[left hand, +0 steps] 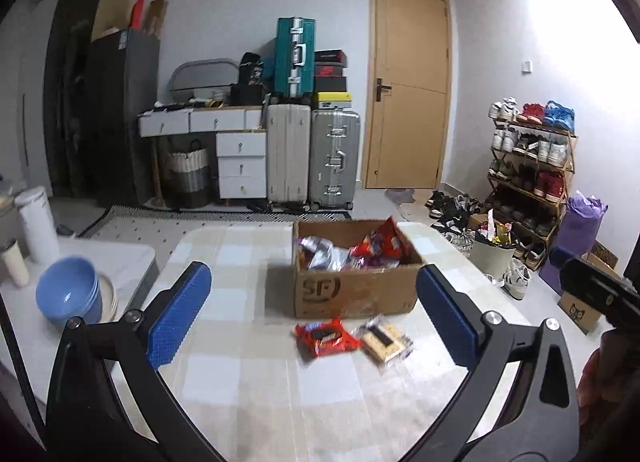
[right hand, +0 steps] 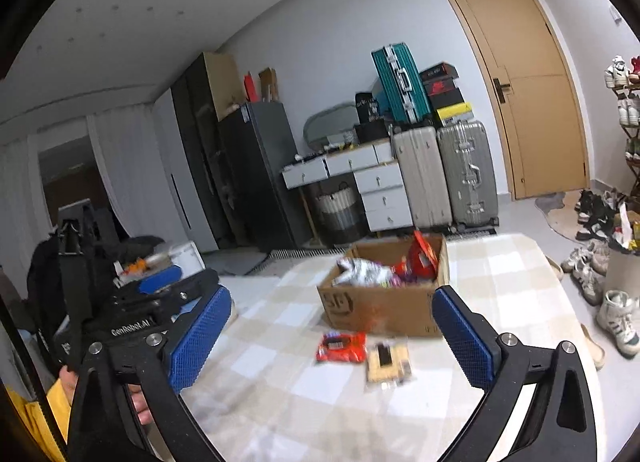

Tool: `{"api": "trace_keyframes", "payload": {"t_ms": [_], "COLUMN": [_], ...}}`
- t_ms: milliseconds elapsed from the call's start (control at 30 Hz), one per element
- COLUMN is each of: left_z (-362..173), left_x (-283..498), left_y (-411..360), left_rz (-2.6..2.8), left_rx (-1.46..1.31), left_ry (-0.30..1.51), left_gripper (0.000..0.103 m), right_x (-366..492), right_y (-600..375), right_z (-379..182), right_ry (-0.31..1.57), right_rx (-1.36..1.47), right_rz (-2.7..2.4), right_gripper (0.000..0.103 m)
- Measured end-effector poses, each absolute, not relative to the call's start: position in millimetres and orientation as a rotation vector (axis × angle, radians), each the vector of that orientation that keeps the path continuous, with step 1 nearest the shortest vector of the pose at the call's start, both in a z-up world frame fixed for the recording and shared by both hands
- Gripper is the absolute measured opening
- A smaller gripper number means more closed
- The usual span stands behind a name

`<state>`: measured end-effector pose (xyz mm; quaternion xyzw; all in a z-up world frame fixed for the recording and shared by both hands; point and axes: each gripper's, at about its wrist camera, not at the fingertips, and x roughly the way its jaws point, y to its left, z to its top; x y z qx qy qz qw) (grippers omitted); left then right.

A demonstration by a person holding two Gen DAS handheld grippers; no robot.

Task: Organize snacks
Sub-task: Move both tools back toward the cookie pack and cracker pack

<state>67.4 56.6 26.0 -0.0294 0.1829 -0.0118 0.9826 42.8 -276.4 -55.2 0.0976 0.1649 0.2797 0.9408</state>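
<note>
Snacks fill the cardboard box [left hand: 356, 290] on the checked table [left hand: 240, 342], and I see two more packets lying loose just in front of it: a red packet [left hand: 324, 336] and a tan packet [left hand: 384, 342], side by side. My left tongs [left hand: 312, 322] gape wide, holding nothing. My right tongs [right hand: 332, 338] likewise stand fully spread and empty.
</note>
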Motion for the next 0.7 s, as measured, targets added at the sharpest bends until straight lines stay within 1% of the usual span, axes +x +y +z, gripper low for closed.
{"api": "trace_keyframes", "payload": {"t_ms": [100, 200, 333, 567, 700], "left_z": [-1.0, -36.3, -67.6, -93.7, -103.5], "left_x": [61.0, 74.1, 84.1, 103.2, 118.6], "left_y": [60.3, 56.2, 60.3, 58.1, 60.1], "left_rz": [-0.030, -0.017, -0.026, -0.009, 0.002], "left_rx": [-0.054, -0.006, -0.075, -0.084, -0.111], "left_ry": [0.391, 0.479, 0.554, 0.607, 0.646], "left_gripper": [0.103, 0.103, 0.102, 0.102, 0.102], "right_x": [37.3, 38.5, 44.8, 58.1, 76.0], "right_y": [-271.5, -269.1, -265.1, -254.0, -246.9], "right_z": [-70.3, -84.2, -100.1, -119.4, -146.9], "right_ry": [0.352, 0.378, 0.426, 0.509, 0.607], "right_rx": [0.154, 0.143, 0.159, 0.161, 0.164], "right_rz": [0.547, 0.536, 0.539, 0.564, 0.538], "right_gripper": [0.102, 0.102, 0.102, 0.102, 0.102]}}
